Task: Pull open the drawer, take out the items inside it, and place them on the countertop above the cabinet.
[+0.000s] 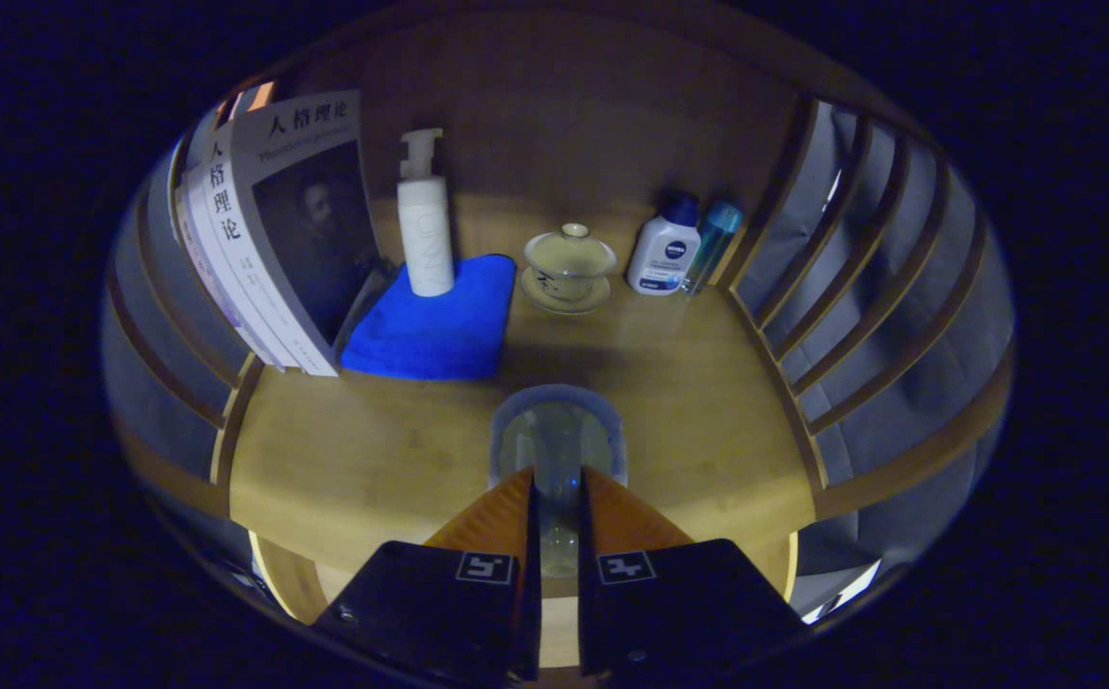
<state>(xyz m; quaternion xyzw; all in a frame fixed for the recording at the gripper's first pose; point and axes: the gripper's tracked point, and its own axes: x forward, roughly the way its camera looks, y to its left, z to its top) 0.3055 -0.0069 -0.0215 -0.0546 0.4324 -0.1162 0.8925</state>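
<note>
Closest to the camera, the gripper point(557, 478) has its two fingers drawn in tight on a clear glass cup point(557, 440), one finger pressing each side of it — a firm grasp. That cup is held over the front part of the wooden countertop point(372, 459); whether its base touches the wood cannot be told.

Taking the glass cup as the landmark: straight beyond it, towards the back wall, a pale lidded tea bowl point(569, 258) sits on its saucer. Beyond the cup and to its left lies a folded blue cloth point(434, 325), with a white pump bottle point(423, 225) standing upright on the cloth's far edge. Further left of the cup, a row of books point(277, 239) leans against the slatted side rail point(181, 316), just beside the cloth. Beyond the cup and to its right, a white lotion bottle with a dark blue cap point(664, 249) stands next to a slim teal bottle point(712, 244) — the two are touching or nearly so, tucked into the back corner by the slatted rail on that side.
</note>
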